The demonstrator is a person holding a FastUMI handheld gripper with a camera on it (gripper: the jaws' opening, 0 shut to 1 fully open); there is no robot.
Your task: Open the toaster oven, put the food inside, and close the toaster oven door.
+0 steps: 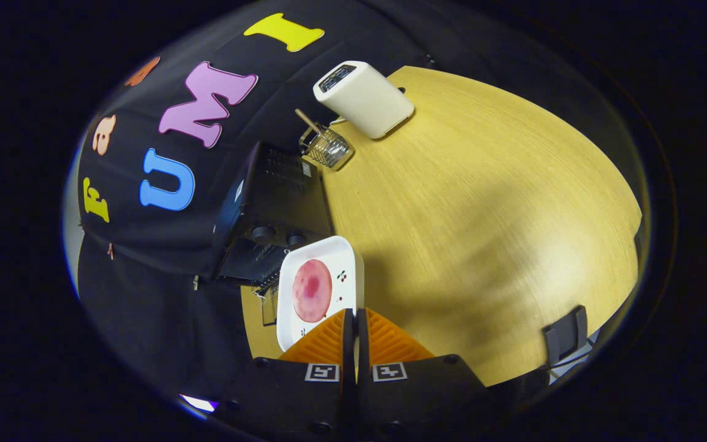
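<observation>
The gripper (pixel 354 319) pinches the white plate's (pixel 347 258) edge; pink round food (pixel 312 290) lies on it, by the black toaster oven (pixel 274 209).

A pale wood-grain desk (pixel 482 202) fills most of the space, lit brightly at its far side with a broad soft shadow lying across the middle. Black cloth (pixel 145 270) hangs as the booth's wall along one edge of it. A dark bracket (pixel 565 334) sits clamped at the desk's near rim.

Matt wood-grain table (pixel 482 202), glossy white plate (pixel 329 258), wire-metal basket (pixel 327 147), smooth white plastic toaster (pixel 366 98).
</observation>
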